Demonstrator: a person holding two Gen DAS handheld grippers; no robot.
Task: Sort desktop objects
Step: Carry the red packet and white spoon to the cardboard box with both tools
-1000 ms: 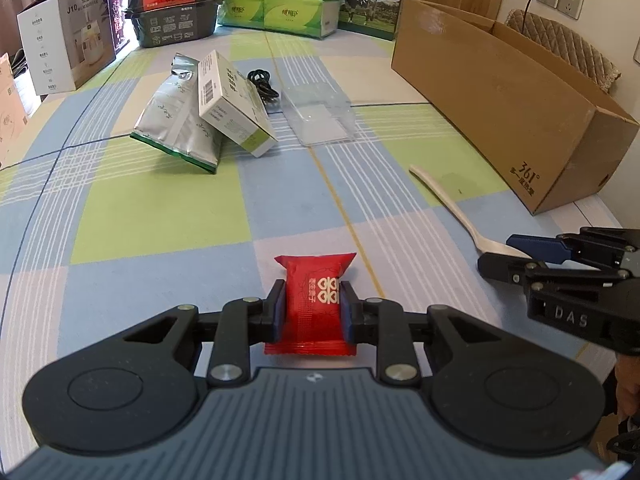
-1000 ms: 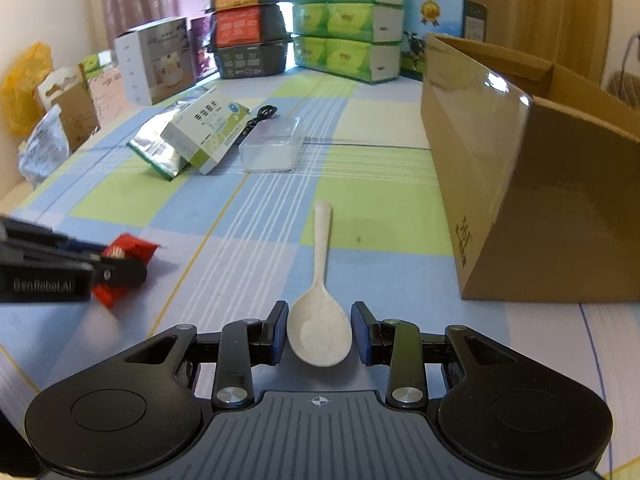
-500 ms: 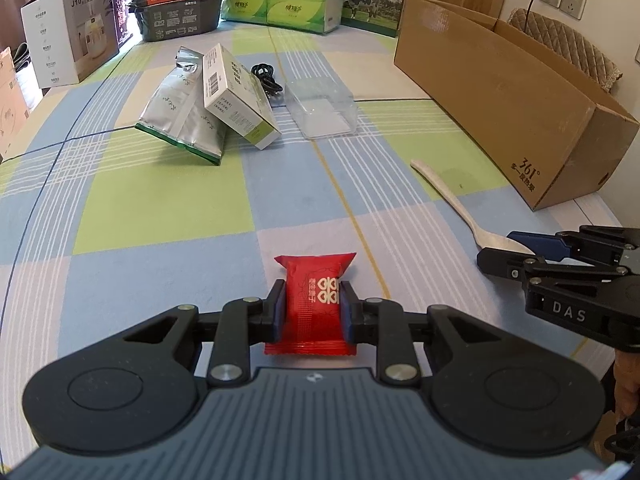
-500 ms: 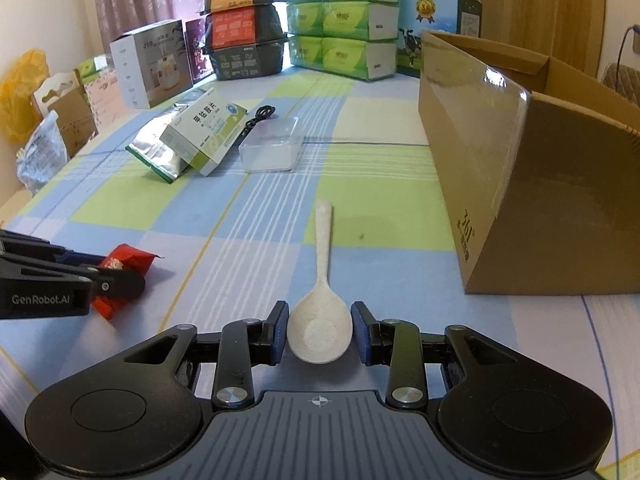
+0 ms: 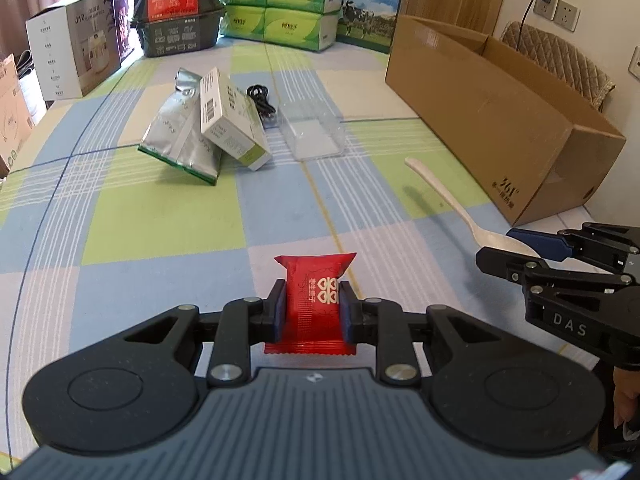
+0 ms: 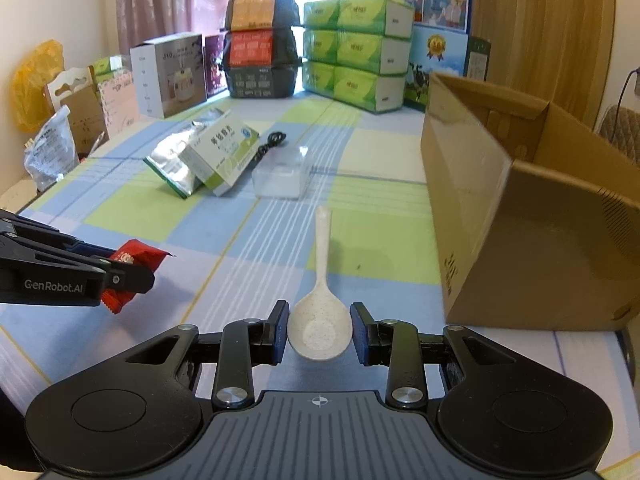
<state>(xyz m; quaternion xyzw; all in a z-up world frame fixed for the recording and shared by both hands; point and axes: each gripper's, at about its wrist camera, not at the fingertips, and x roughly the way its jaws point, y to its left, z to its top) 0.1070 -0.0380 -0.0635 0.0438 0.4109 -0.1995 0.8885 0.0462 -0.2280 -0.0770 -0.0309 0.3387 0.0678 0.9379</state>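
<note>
Left wrist view: my left claw (image 5: 311, 307) pinches the red packet (image 5: 314, 304) squarely between its fingers, above the checked surface (image 5: 160, 216). My right claw (image 6: 319, 328) grips the pale spoon (image 6: 320, 320) by its bowl, handle pointing away, beside the cardboard box (image 6: 520, 216).
</note>
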